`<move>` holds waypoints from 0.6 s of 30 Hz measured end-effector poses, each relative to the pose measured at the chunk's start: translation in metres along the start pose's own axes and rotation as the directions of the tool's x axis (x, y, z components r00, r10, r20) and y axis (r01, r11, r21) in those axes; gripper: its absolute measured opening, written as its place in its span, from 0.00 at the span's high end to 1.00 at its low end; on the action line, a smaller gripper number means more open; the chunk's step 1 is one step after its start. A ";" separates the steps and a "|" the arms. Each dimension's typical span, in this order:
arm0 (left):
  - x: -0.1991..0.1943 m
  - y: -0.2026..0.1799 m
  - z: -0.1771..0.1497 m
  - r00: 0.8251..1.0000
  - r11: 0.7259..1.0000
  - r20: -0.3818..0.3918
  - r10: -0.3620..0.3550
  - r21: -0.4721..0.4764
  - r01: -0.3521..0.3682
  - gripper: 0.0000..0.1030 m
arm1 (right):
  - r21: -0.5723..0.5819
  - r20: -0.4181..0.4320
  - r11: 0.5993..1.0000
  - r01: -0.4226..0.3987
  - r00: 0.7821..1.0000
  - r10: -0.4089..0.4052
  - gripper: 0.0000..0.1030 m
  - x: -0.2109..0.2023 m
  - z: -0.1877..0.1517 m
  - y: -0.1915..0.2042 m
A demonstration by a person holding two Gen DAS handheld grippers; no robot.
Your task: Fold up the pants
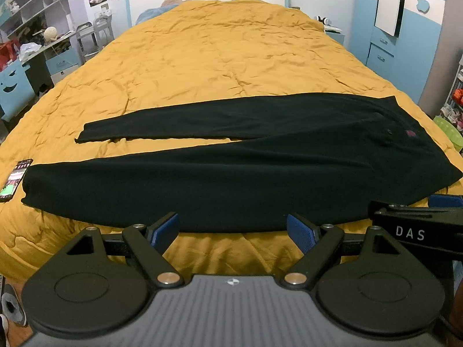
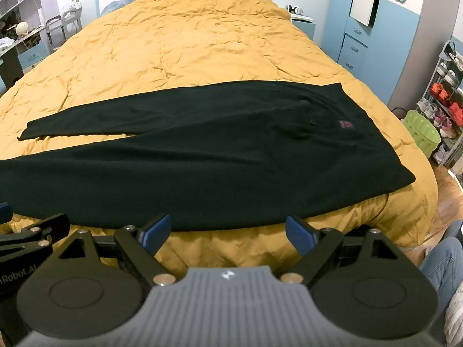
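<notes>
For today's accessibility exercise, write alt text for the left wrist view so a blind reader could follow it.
Black pants lie flat and unfolded across a mustard-yellow bedspread, legs pointing left, waist at right. The left gripper hovers open at the near edge, touching nothing, with the right gripper beside it. A phone lies near the leg cuffs.

Home bedroom, bed (image 1: 220, 52), shelves (image 1: 26, 8), shoe rack (image 2: 445, 101)

One pants (image 1: 231, 179), one quilt (image 1: 220, 57), one phone (image 1: 14, 179), one green basket (image 2: 421, 133), two tools.
</notes>
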State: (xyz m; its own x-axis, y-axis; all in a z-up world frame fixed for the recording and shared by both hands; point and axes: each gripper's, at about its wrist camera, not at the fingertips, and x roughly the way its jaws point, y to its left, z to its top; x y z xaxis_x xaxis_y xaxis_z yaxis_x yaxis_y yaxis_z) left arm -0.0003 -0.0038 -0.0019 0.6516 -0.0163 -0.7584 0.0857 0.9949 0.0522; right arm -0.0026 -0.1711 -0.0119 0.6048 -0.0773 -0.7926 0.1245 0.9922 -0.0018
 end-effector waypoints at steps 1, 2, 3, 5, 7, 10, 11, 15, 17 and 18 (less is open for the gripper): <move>0.000 0.000 0.000 1.000 1.000 0.000 -0.001 0.001 0.001 0.05 | 0.000 0.000 1.000 0.000 1.000 0.000 0.20 0.000 0.000 0.000; 0.001 -0.001 0.000 1.000 1.000 0.000 -0.001 0.002 0.001 0.05 | 0.001 0.000 1.000 -0.001 1.000 0.001 0.20 0.000 0.000 0.000; 0.001 -0.001 0.000 1.000 1.000 -0.001 -0.002 0.003 0.002 0.05 | 0.002 0.000 1.000 -0.001 1.000 0.001 0.20 0.000 0.000 -0.001; 0.002 -0.002 0.001 1.000 1.000 -0.001 -0.002 0.005 0.002 0.05 | 0.002 0.001 1.000 -0.001 1.000 0.001 0.20 -0.001 0.000 -0.001; 0.003 -0.002 0.002 1.000 1.000 -0.001 -0.005 0.007 0.005 0.05 | 0.003 0.001 1.000 -0.001 1.000 0.001 0.20 -0.001 0.000 -0.001; 0.003 -0.002 0.003 1.000 1.000 -0.001 -0.005 0.007 0.005 0.05 | 0.003 0.002 1.000 -0.001 1.000 0.001 0.20 -0.001 0.000 -0.001; 0.003 -0.002 0.003 1.000 1.000 -0.001 -0.005 0.007 0.005 0.05 | 0.003 0.002 1.000 -0.001 1.000 0.001 0.20 -0.001 0.000 -0.001; 0.002 -0.003 0.003 1.000 1.000 0.000 -0.005 0.008 0.005 0.05 | 0.004 0.003 1.000 -0.001 1.000 0.001 0.20 -0.001 0.001 -0.001; 0.002 -0.003 0.002 1.000 1.000 0.000 -0.005 0.008 0.005 0.05 | 0.006 0.003 1.000 -0.001 1.000 0.001 0.20 -0.001 0.001 -0.002; 0.002 -0.003 0.003 1.000 1.000 0.000 -0.004 0.008 0.004 0.05 | 0.005 0.003 1.000 -0.001 1.000 0.001 0.20 -0.001 0.001 -0.001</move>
State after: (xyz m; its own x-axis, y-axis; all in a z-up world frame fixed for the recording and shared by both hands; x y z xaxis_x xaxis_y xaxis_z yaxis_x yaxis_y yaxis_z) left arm 0.0029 -0.0075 -0.0020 0.6510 -0.0204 -0.7588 0.0948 0.9940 0.0546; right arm -0.0028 -0.1725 -0.0105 0.6071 -0.0769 -0.7909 0.1282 0.9917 0.0021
